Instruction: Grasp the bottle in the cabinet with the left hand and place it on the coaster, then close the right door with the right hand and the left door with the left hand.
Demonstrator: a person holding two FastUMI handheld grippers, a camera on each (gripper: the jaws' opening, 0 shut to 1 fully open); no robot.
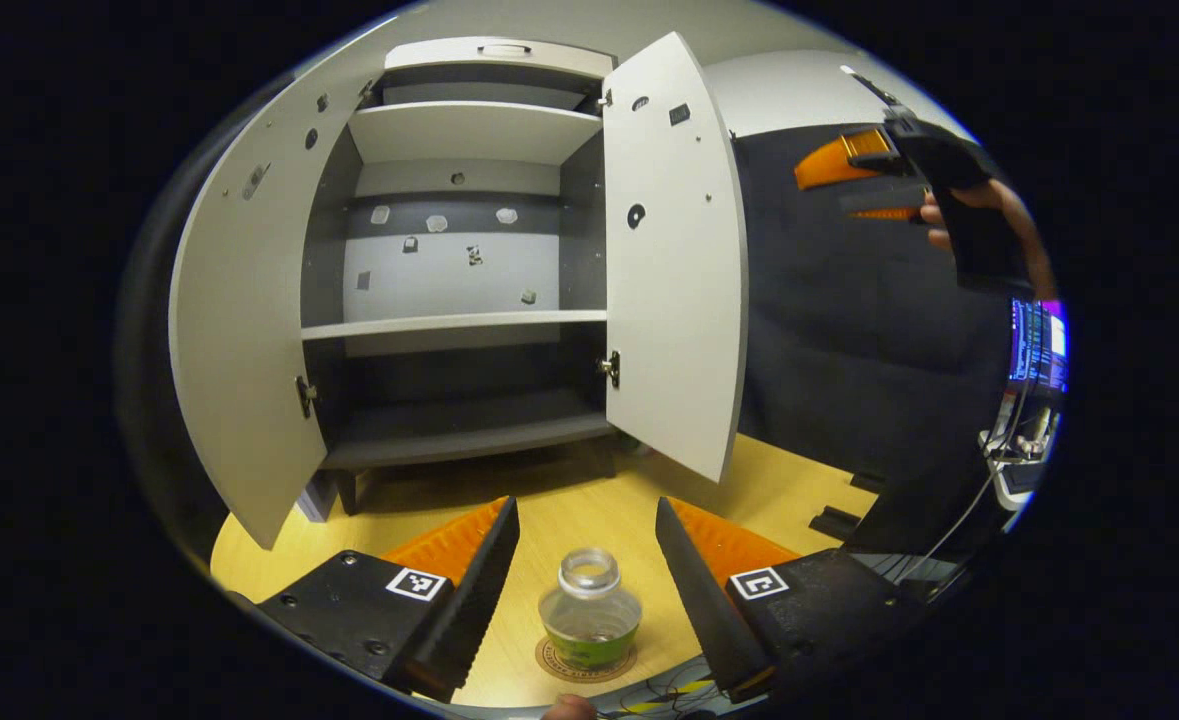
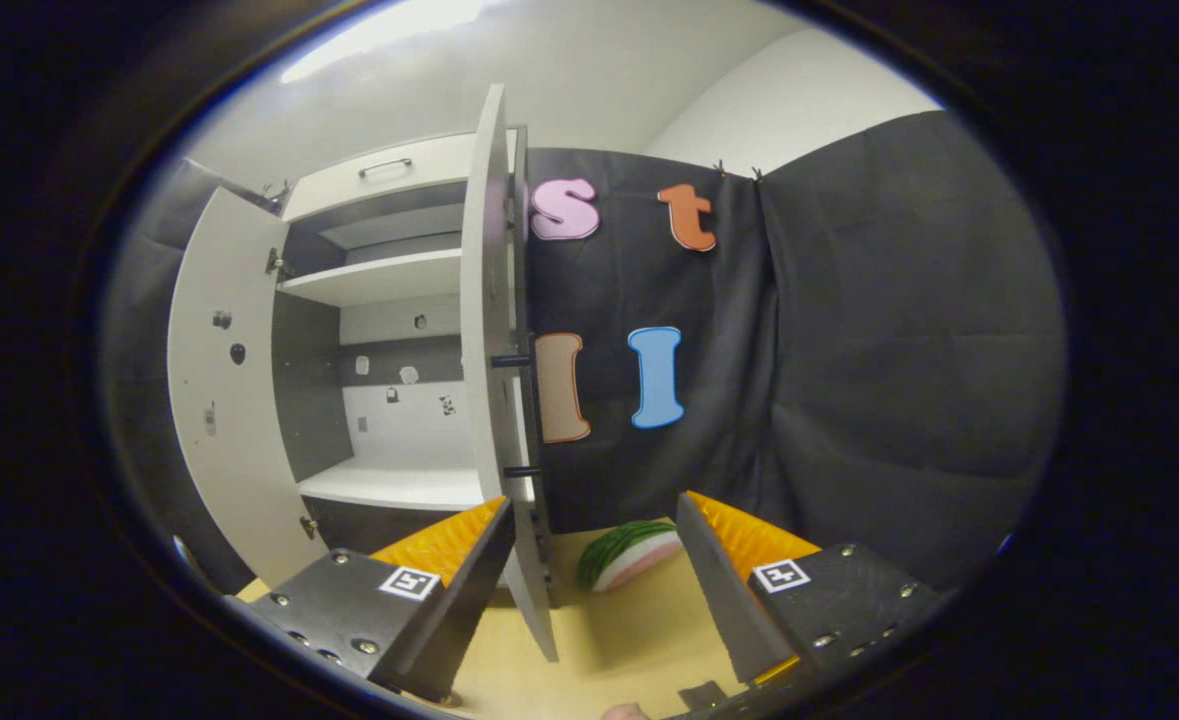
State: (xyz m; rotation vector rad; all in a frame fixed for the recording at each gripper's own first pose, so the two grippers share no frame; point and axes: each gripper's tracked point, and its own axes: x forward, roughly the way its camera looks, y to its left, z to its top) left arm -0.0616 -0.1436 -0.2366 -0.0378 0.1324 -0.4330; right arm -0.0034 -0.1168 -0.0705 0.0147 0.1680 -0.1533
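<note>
Left gripper view, clear ribbed bottle [image 1: 590, 610] upright on round coaster [image 1: 549, 664]; left hand-held gripper [image 1: 587, 560] released.

In the left gripper view, the cabinet [image 1: 469, 280] fills the upper centre, standing on the table [image 1: 589, 510], its left door [image 1: 249, 330] swung out at frame left and its right door [image 1: 674, 260] at centre right. At lower centre the bottle [image 1: 590, 610] stands upright on the coaster [image 1: 559, 668], between the spread fingers of the left gripper [image 1: 587, 590] and touching neither. The right gripper [image 1: 869, 180] hangs at upper right, right of the right door. In the right gripper view, the right gripper [image 2: 594, 580] sits at the bottom with the right door's edge [image 2: 494, 330] between its fingers, and a watermelon slice [image 2: 629, 552] lies on the table behind.
</note>
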